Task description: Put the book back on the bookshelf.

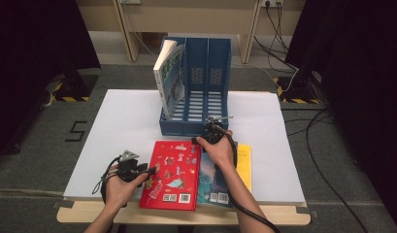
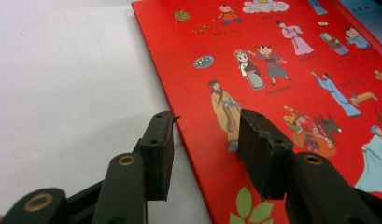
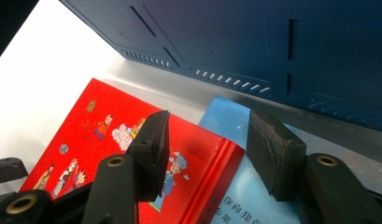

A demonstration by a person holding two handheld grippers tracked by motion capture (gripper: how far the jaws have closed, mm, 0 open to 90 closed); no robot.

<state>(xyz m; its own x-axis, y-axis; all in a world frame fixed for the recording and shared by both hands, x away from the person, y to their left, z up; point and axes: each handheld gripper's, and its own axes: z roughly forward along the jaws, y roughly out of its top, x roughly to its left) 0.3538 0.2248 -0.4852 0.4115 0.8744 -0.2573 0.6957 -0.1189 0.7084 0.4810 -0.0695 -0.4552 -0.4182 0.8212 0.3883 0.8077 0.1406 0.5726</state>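
Observation:
A red picture book lies flat on the white table near its front edge. My left gripper sits at the book's left edge. In the left gripper view the gripper is open: one jaw is over the white table, the other over the red cover. My right gripper is at the book's far right corner. Its jaws stand open, spanning the red book's corner and a blue book beside it. Neither gripper holds anything.
A blue file holder with three slots stands just beyond the books, close to the right gripper. A book leans upright in its left slot. A blue book and a yellow book lie right of the red one.

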